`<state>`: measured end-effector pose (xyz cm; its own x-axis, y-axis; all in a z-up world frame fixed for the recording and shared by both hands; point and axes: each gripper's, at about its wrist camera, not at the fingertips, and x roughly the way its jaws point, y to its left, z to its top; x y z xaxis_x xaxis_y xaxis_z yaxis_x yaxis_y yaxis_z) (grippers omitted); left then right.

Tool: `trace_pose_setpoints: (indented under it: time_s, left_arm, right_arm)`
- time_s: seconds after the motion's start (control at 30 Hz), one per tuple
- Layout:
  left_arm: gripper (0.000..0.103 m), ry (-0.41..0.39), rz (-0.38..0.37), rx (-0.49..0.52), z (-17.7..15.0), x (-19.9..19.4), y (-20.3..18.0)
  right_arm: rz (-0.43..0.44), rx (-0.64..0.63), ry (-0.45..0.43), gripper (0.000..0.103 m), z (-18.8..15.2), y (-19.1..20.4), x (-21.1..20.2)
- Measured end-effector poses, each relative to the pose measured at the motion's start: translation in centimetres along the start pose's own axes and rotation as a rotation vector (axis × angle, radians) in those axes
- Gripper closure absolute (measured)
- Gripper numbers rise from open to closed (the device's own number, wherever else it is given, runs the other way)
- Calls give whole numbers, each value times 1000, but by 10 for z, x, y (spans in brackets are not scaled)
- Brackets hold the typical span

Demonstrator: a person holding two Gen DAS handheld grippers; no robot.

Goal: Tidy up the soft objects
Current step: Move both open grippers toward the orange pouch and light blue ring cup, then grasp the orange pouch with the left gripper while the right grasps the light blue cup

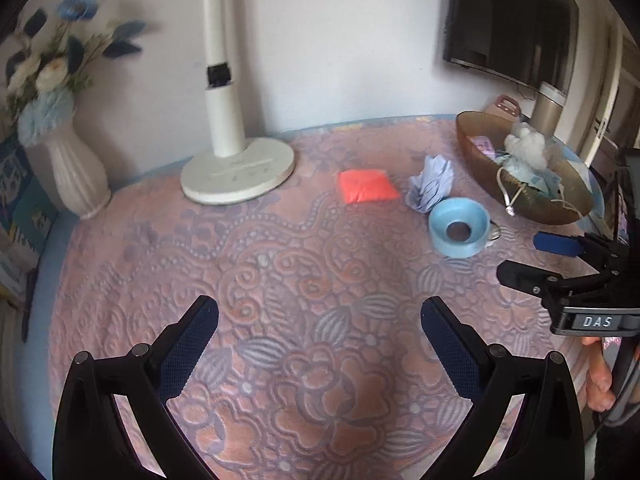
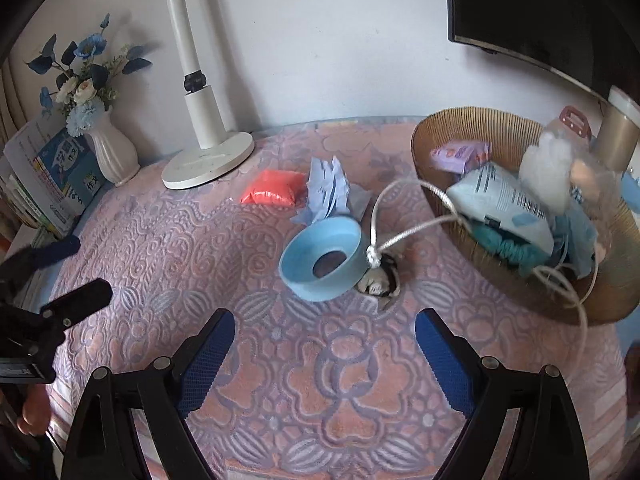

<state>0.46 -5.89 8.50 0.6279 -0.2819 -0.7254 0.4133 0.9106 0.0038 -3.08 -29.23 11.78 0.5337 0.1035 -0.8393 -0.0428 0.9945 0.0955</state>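
A brown basket at the right of the table holds soft packets, teal yarn and white stuffing; it also shows in the left wrist view. A white rope trails out of it. An orange pouch, a crumpled blue cloth and a blue ring lie on the patterned table cover. My right gripper is open and empty, near the ring. My left gripper is open and empty over the cover's middle.
A white lamp base and a white vase of flowers stand at the back left. Books lean at the left edge. A dark monitor hangs at the back right. A small dark object lies beside the ring.
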Motion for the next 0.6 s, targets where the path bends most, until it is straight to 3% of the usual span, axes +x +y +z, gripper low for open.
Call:
trace_pose_setpoints:
  time_s: [0.1, 0.17, 0.27, 0.33, 0.5, 0.57, 0.6]
  left_arm:
    - [2, -25, -40, 69, 31, 7, -12]
    - [2, -4, -62, 92, 49, 33, -18]
    - [2, 40, -184, 76, 69, 77, -20]
    - [3, 69, -195, 55, 81, 107, -20]
    - [17, 129, -178, 33, 94, 160, -26]
    - [25, 149, -184, 39, 94, 175, -29]
    - [34, 152, -184, 45, 93, 180, -31]
  right_arm:
    - [6, -59, 9, 12, 11, 4, 6]
    - [-18, -105, 6, 12, 10, 9, 13]
    - [-59, -204, -27, 12, 7, 18, 22]
    - [-80, -241, -40, 12, 7, 20, 29]
    - [-110, -332, -60, 12, 8, 27, 46]
    - [-144, -377, -64, 19, 6, 34, 53]
    - [-156, -393, -62, 30, 5, 36, 56]
